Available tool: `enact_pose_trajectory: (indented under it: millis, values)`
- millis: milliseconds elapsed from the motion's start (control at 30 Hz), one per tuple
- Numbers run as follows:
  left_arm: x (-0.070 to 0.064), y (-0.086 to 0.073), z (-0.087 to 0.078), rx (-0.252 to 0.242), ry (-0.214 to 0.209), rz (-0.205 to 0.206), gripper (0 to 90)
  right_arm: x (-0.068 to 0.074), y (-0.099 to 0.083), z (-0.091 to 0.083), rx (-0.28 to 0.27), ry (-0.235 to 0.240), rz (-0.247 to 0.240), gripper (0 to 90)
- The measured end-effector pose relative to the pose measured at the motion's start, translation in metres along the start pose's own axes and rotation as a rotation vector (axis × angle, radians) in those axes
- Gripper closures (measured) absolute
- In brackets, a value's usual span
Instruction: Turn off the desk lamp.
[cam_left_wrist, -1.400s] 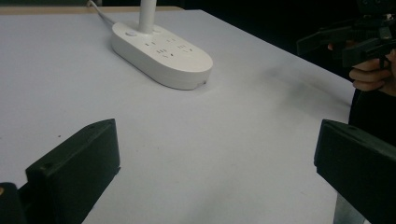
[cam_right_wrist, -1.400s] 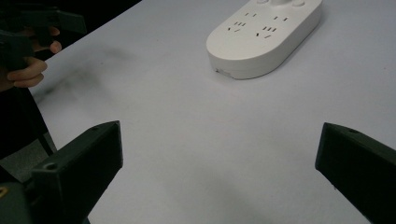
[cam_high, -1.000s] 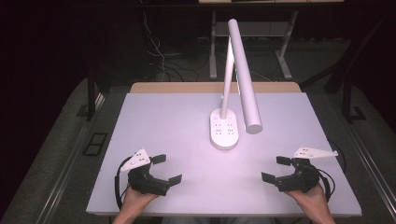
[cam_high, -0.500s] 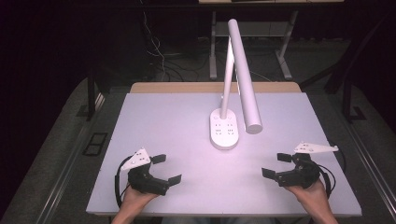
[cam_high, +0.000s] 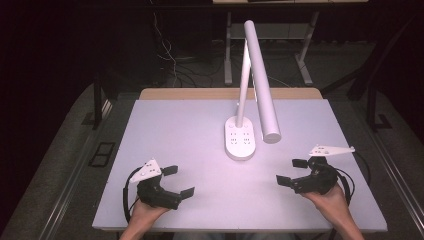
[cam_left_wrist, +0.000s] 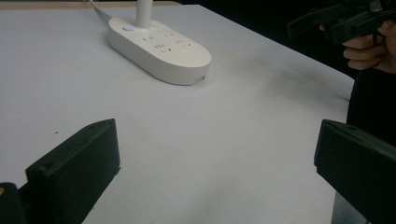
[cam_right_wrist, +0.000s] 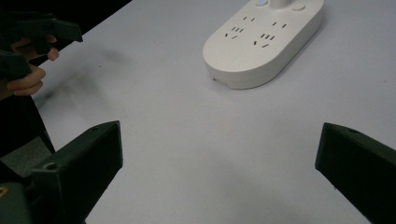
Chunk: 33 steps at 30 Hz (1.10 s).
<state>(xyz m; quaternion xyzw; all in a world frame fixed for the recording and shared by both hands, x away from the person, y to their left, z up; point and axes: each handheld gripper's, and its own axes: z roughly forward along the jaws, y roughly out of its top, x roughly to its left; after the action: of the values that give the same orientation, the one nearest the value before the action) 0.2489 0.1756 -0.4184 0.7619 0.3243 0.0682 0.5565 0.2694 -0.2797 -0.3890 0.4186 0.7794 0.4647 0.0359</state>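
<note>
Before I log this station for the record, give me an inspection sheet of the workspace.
Surface: white table, faint dark smudges near its right edge.
Job's things: white desk lamp, its oval base carrying sockets.
Clutter: nothing seen.
Grippers: left gripper and right gripper both open, hand-held, holding nothing.
Cables: a black cable loops from the left gripper; loose wires on the floor behind.
Surroundings: dark room, desk legs beyond.
</note>
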Motion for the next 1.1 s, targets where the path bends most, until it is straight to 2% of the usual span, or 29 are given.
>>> enact_pose_trajectory:
  millis: [367, 1100]
  values:
    - [0.000, 0.000, -0.001, -0.004, -0.002, -0.004, 0.0, -0.003, 0.013, 0.005, 0.017, 0.002, -0.014, 0.7]
    - [0.000, 0.000, -0.002, -0.008, -0.010, -0.015, 0.0, -0.008, 0.057, 0.020, 0.047, 0.008, -0.056, 0.7]
